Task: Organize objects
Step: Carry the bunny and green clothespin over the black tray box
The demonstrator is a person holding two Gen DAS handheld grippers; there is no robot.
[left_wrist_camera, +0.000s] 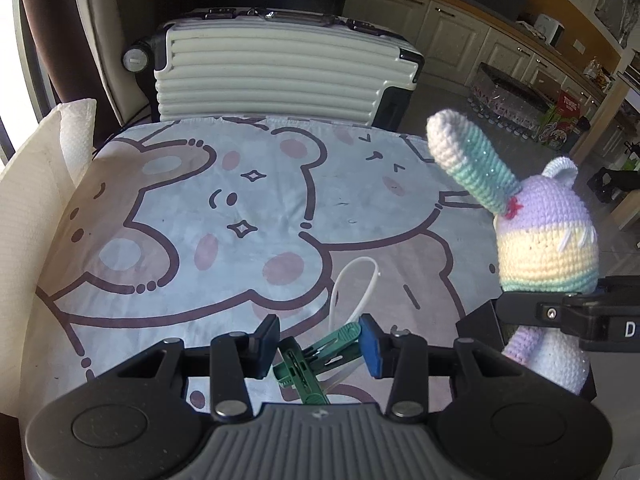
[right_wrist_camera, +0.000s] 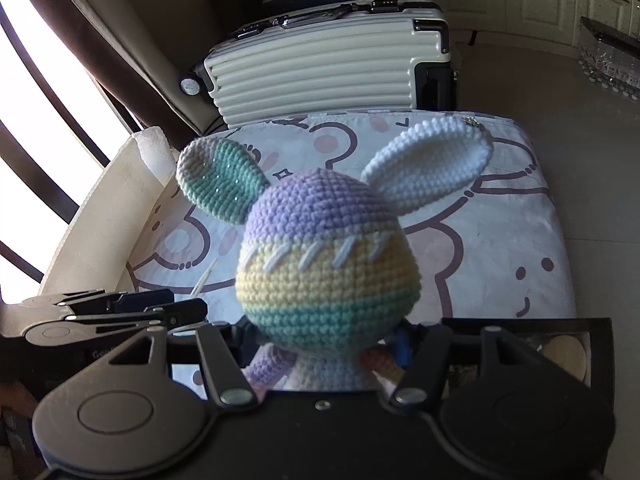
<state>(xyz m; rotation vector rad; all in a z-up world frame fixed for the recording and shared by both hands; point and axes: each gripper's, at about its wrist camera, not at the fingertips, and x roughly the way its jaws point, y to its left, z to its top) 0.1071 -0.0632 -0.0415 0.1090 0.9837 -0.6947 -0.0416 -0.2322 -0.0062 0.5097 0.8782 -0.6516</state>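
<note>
cream suitcase [left_wrist_camera: 280,68] behind bear-print cloth [left_wrist_camera: 200,208]

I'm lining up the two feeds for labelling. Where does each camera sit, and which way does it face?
Left wrist: sits on the left gripper, looking forward and down over the bear-print cloth toward the suitcase; its own fingers clamp a green clip, and the right gripper shows at the right edge.
Right wrist: sits on the right gripper, facing the same way; its fingers hold the crochet bunny, and the left gripper shows at the left.
Shared: cloth, suitcase, bunny, each other's gripper.
</note>
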